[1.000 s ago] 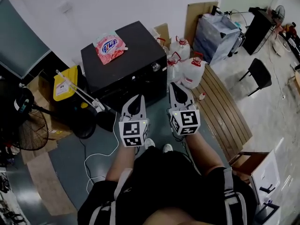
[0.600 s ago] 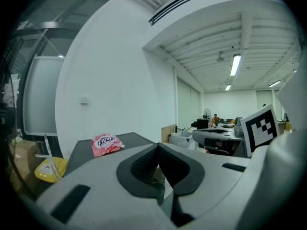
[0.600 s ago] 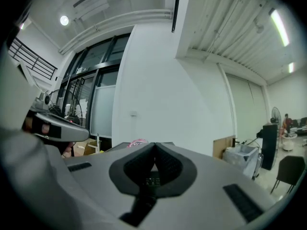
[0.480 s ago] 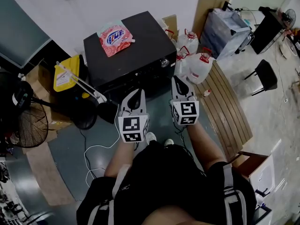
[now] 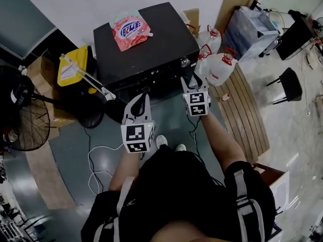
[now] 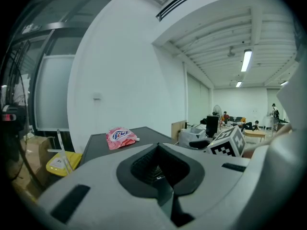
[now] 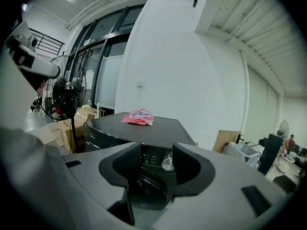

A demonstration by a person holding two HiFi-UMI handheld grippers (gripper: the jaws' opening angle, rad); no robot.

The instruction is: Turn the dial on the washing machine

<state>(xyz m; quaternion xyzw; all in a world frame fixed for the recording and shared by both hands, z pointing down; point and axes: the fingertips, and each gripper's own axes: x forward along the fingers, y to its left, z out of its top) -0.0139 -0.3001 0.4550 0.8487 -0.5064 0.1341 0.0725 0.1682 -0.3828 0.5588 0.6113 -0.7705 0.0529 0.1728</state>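
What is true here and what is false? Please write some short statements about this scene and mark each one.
A pink bag lies on the washing machine. True.
The dial sits at the left end of the machine's front. False: it sits at the right end.
The left tool is shut. True.
The right tool grips the dial. False: its jaws are opening, short of the dial, with nothing held between them.
A fan stands left of the machine. True.
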